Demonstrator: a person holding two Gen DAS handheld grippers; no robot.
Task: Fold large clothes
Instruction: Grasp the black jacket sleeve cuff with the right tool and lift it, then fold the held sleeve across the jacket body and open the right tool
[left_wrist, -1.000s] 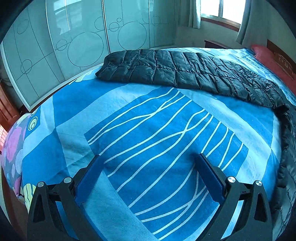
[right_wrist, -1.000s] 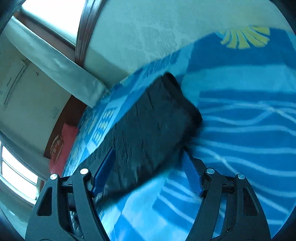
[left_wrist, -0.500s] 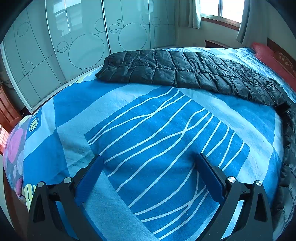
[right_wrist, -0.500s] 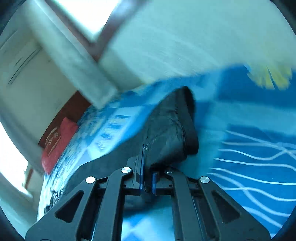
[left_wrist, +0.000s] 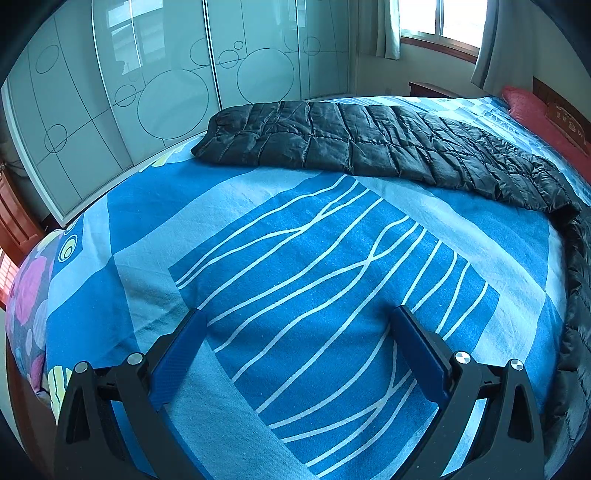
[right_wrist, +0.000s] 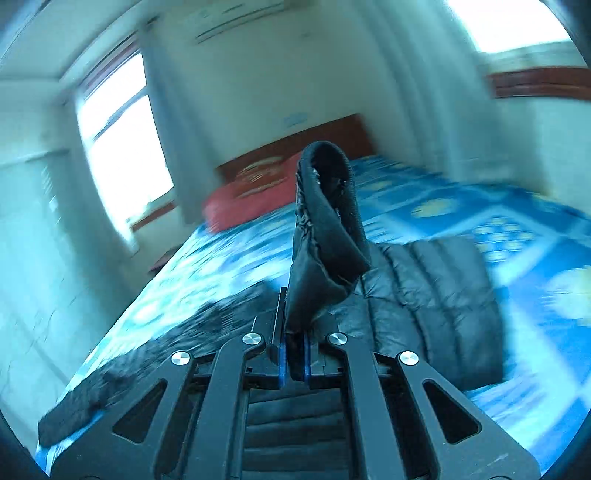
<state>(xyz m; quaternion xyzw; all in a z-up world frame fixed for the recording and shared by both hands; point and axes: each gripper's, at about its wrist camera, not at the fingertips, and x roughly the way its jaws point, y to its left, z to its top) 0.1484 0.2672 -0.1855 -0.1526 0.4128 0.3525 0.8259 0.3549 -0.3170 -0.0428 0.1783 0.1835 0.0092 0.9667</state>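
Observation:
A black quilted down jacket (left_wrist: 369, 144) lies spread across the far side of the bed, and one part trails down the right edge. My left gripper (left_wrist: 295, 325) hangs open over the blue striped bedspread (left_wrist: 295, 258), nothing between its fingers, well short of the jacket. In the right wrist view my right gripper (right_wrist: 293, 350) is shut on a sleeve cuff (right_wrist: 325, 221) of the jacket. The cuff stands up above the blue pads, lifted off the bed. The rest of the jacket (right_wrist: 424, 295) lies below on the bed.
Frosted sliding wardrobe doors (left_wrist: 166, 81) run along the bed's far left side. A red pillow (left_wrist: 535, 110) and wooden headboard (right_wrist: 295, 144) are at the bed's head. Curtained windows (right_wrist: 122, 147) line the walls.
My right gripper closed on the jacket's sleeve end, then lifted it off the bed and swung to face the headboard. The left gripper stayed where it was, open.

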